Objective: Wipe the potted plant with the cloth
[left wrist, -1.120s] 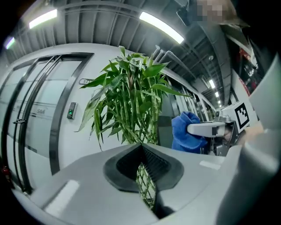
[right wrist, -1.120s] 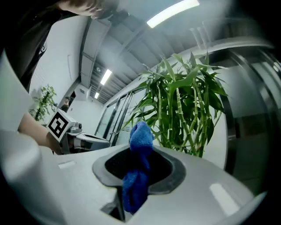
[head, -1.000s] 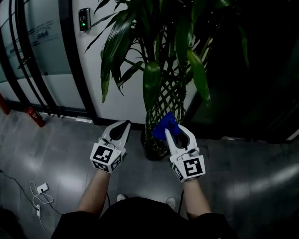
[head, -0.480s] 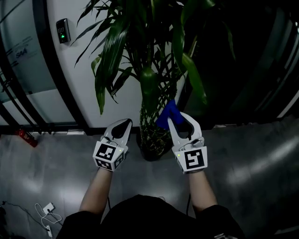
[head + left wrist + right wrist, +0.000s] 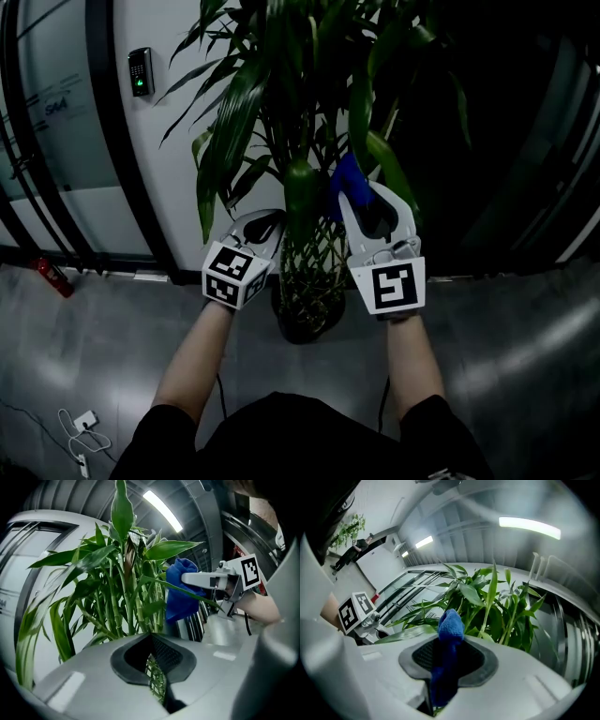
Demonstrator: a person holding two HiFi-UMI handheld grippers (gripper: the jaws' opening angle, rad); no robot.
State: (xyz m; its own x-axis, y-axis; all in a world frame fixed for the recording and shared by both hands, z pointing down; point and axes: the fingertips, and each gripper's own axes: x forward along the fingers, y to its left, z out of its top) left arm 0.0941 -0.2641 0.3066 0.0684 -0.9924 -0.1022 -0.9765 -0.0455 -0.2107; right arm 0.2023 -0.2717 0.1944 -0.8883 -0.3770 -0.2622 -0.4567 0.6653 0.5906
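Note:
The potted plant [image 5: 302, 112] is a tall bamboo with long green leaves and braided stems, standing in a dark pot [image 5: 302, 323] on the floor against a white wall. My right gripper [image 5: 352, 192] is shut on a blue cloth [image 5: 345, 176], raised among the leaves just right of the stems. In the right gripper view the cloth [image 5: 450, 625] bulges out past the jaws, with foliage [image 5: 487, 606] right behind it. My left gripper [image 5: 269, 222] is shut with nothing in it, close to the left of the stems and beside a drooping leaf [image 5: 300, 192]. In the left gripper view the cloth [image 5: 180, 590] shows beyond the stalks [image 5: 122, 602].
A keypad [image 5: 140, 72] is mounted on the white wall at upper left, next to black-framed glass panels [image 5: 47, 141]. A red extinguisher [image 5: 52, 277] lies at the wall's foot. A white cable [image 5: 80, 427] lies on the grey floor [image 5: 525, 356]. Dark glazing [image 5: 525, 141] stands to the right.
Both grippers have risen and moved forward toward the plant. The right one has carried the cloth up among the leaves, and the left one has come in beside the stems.

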